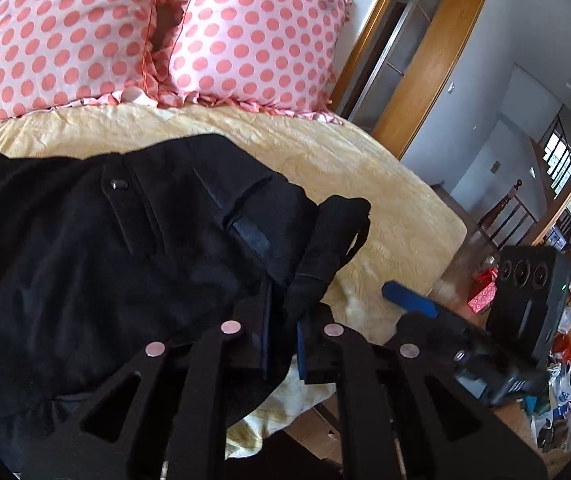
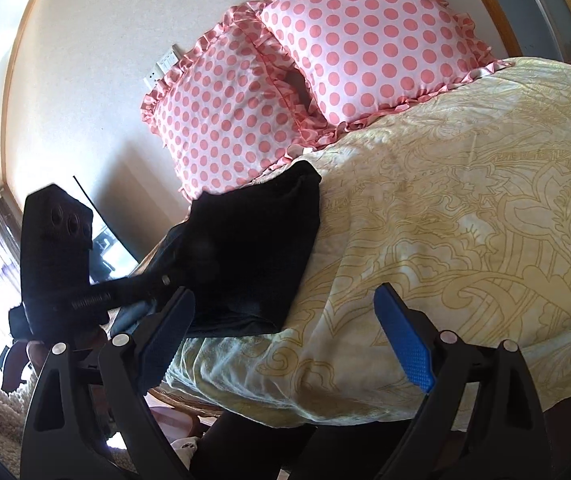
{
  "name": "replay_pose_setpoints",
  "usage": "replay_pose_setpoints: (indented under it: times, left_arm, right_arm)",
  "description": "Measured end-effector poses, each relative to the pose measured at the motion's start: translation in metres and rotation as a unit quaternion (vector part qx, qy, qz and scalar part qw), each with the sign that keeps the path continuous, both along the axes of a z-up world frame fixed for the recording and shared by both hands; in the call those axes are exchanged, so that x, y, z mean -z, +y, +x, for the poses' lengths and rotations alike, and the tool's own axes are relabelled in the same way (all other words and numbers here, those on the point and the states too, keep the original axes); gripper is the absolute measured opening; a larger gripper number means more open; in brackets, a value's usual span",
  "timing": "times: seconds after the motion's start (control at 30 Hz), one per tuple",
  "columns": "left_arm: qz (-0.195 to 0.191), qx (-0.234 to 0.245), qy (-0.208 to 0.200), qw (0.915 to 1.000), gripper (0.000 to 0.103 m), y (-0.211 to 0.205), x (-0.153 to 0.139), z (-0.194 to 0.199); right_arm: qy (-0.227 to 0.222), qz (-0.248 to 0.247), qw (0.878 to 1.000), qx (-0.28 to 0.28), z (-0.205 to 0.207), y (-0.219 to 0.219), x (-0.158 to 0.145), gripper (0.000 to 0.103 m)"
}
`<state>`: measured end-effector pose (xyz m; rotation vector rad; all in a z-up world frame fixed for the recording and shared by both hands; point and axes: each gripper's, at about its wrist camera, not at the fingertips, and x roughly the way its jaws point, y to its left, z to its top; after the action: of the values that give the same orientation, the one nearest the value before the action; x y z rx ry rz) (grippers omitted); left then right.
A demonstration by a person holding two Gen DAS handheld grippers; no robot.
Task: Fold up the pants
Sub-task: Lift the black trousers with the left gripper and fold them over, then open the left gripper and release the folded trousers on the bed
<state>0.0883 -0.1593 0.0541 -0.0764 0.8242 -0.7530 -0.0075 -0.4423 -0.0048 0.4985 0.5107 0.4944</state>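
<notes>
Pants lie in a bundle on the near left edge of the bed, below the pillows. Left claw is pinched on a waistband fold. Right claw is wide open, empty, over the bedspread. Risk: thin grip slips and the bundle slides off the edge.
</notes>
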Motion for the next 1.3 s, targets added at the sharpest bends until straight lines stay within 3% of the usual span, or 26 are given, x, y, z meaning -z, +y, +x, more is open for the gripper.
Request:
replay_pose_setpoints:
  times: [0.13,0.17,0.2,0.27,0.37,0.47,0.53,0.63,0.7,0.77,0.8,0.87,0.97,1.03,1.17,1.27,1.3]
  left_arm:
    - [0.002,0.000,-0.021,0.9998,0.015,0.005,0.001,-0.007]
    - [0.006,0.006,-0.026,0.9996,0.023,0.005,-0.002,-0.010]
    - [-0.002,0.030,-0.024,0.9993,0.055,0.007,-0.005,-0.015]
    - [-0.035,0.082,-0.016,0.9959,0.096,0.016,-0.016,-0.028]
    - [-0.055,0.082,-0.033,0.9945,0.098,0.044,-0.032,-0.042]
    - [-0.053,-0.035,-0.069,0.9956,0.099,0.095,-0.042,-0.031]
    - [-0.010,-0.139,-0.090,0.9860,0.100,0.123,-0.043,-0.015]
    - [-0.001,-0.202,-0.058,0.9777,0.100,0.150,-0.034,0.011]
    - [0.001,-0.216,-0.008,0.9763,0.100,0.160,-0.018,0.027]
    - [-0.012,-0.218,0.044,0.9748,0.100,0.171,0.004,0.037]
    - [-0.021,-0.214,0.051,0.9753,0.099,0.176,0.011,0.037]
    - [-0.016,-0.205,0.037,0.9779,0.099,0.176,0.013,0.031]
    - [0.003,-0.208,0.015,0.9781,0.099,0.170,0.007,0.025]
    - [0.022,-0.211,-0.026,0.9768,0.100,0.161,-0.006,0.016]
    - [0.094,-0.226,-0.113,0.9629,0.101,0.141,-0.015,-0.004]
    - [0.119,-0.218,-0.089,0.9646,0.101,0.133,0.006,-0.004]
    - [0.127,-0.215,-0.068,0.9661,0.101,0.132,0.017,0.002]
  right_arm:
    - [-0.017,0.000,1.000,0.021,-0.004,-0.007,-0.012,0.093]
    - [-0.024,-0.002,0.999,0.026,-0.005,-0.009,-0.016,0.093]
    - [-0.032,-0.004,0.999,0.031,-0.005,-0.009,-0.021,0.092]
    - [-0.052,-0.017,0.998,0.034,-0.005,-0.007,-0.034,0.089]
    - [-0.087,-0.032,0.995,0.024,-0.004,0.004,-0.053,0.084]
    - [-0.103,-0.033,0.994,-0.019,0.008,0.029,-0.064,0.083]
    - [-0.089,-0.050,0.994,-0.050,0.026,0.055,-0.065,0.083]
    - [-0.063,-0.073,0.991,-0.092,0.051,0.096,-0.059,0.083]
    - [-0.040,-0.090,0.990,-0.099,0.060,0.113,-0.050,0.083]
    - [0.018,-0.120,0.989,-0.083,0.072,0.119,-0.031,0.083]
    - [0.043,-0.123,0.988,-0.080,0.075,0.117,-0.019,0.082]
    - [0.024,-0.110,0.990,-0.082,0.068,0.109,-0.010,0.082]
    - [0.024,-0.140,0.987,-0.074,0.063,0.115,-0.020,0.082]
    - [0.000,-0.135,0.989,-0.062,0.056,0.115,-0.033,0.082]
    - [-0.046,-0.177,0.982,-0.042,0.041,0.129,-0.044,0.088]
    - [-0.009,-0.258,0.965,-0.039,0.048,0.150,-0.014,0.089]
    - [-0.028,-0.279,0.959,-0.031,0.044,0.155,-0.007,0.089]
